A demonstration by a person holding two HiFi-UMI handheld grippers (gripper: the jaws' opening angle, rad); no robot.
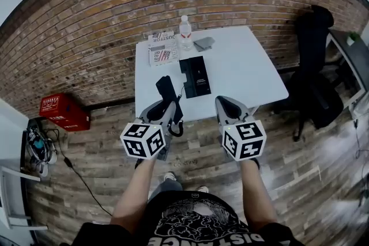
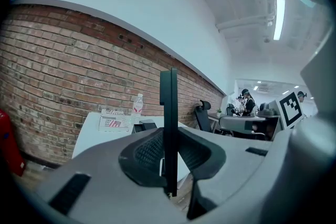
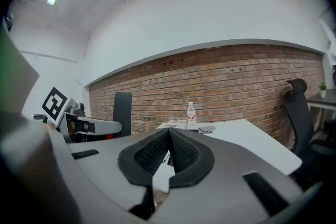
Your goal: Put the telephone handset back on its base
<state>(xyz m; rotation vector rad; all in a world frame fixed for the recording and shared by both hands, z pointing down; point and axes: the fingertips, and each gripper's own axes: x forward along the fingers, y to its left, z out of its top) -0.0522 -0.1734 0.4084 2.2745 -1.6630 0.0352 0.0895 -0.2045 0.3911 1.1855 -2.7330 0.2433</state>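
On my head view, the handset (image 1: pixel 166 89) has its lower end hidden behind the left gripper (image 1: pixel 165 111). On the left gripper view it sinks from sight between the fingers (image 2: pixel 147 152). The base (image 1: pixel 195 76) keys and the bottle (image 1: pixel 185 33) label are too small to read.

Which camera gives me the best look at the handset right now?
Head view: the handset shows nearly whole in the left claw, near the base. Left gripper view shows only its thin edge; right gripper view, a distant dark slab.
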